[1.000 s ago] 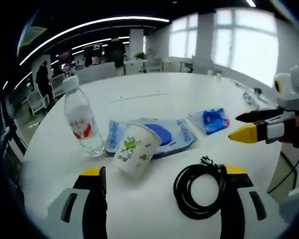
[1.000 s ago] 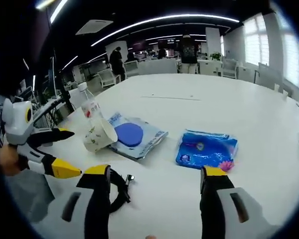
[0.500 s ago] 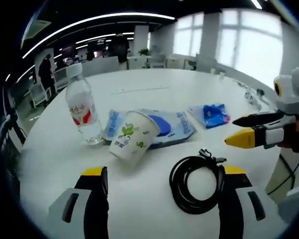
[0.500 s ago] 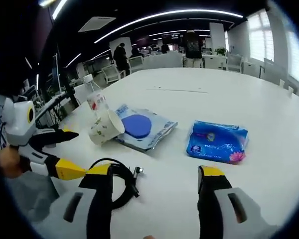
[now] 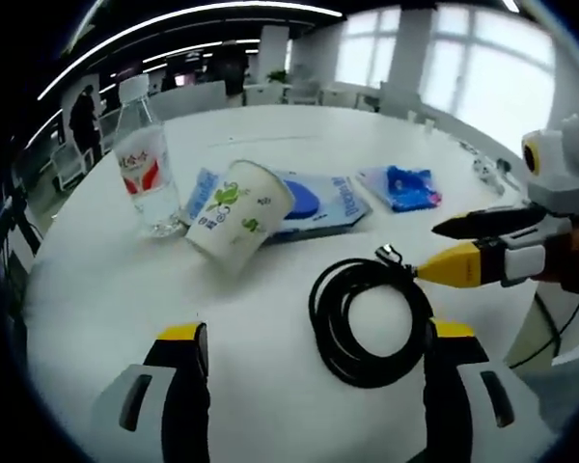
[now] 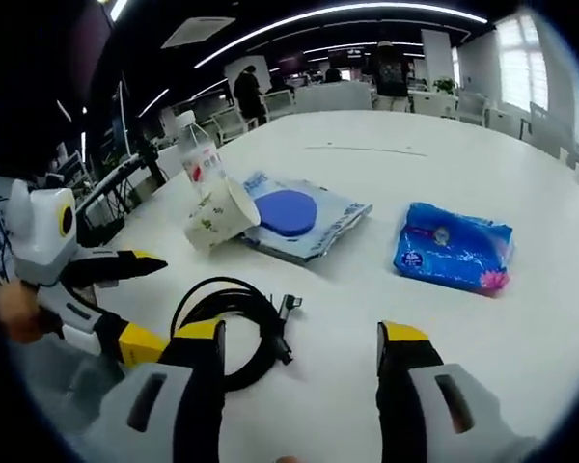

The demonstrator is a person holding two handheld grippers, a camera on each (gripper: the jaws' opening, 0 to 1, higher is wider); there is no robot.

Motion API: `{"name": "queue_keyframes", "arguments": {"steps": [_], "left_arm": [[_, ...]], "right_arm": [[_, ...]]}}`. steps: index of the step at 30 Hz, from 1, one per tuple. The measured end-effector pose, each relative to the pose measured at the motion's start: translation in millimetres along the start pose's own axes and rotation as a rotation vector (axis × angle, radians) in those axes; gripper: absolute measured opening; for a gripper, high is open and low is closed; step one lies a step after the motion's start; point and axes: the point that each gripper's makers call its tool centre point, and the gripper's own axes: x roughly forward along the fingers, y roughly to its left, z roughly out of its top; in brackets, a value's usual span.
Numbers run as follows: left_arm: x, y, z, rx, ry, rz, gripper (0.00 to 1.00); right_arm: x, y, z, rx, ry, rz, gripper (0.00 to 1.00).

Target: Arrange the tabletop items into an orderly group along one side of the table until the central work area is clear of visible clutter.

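Coiled black cable (image 5: 367, 323) (plug exposed)

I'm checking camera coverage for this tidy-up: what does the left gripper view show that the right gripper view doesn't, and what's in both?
Left gripper view's extras: the right gripper, open, entering beside the black cable coil, and bright windows. Right gripper view's extras: the left gripper, open, and a ceiling vent. Shared: that coil, the tipped paper cup, water bottle, blue packet and white table.
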Motion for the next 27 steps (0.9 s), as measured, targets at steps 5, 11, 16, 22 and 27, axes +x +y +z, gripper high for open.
{"name": "queue_keyframes", "arguments": {"steps": [5, 11, 16, 22, 27], "left_arm": [[0.6, 1.8, -1.8, -0.005, 0.01, 0.004, 0.87], [0.0, 3.4, -3.4, -0.038, 0.017, 0.017, 0.68], [2.3, -4.1, -9.6, -0.084, 0.041, -0.018, 0.49], [1.8, -6.9, -14.9, -0.111, 0.058, -0.017, 0.31], [1.9, -9.5, -19.1, -0.148, 0.074, -0.034, 0.16]], "right_arm": [[4.6, 4.1, -1.1, 0.003, 0.005, 0.013, 0.59], [10.5, 12.3, -3.6, -0.016, 0.011, 0.032, 0.49], [16.3, 22.0, -11.6, -0.039, 0.038, 0.057, 0.44], [21.2, 21.3, -18.4, -0.087, 0.063, 0.044, 0.26], [22.7, 18.2, -20.4, -0.071, 0.06, 0.044, 0.2]]}}
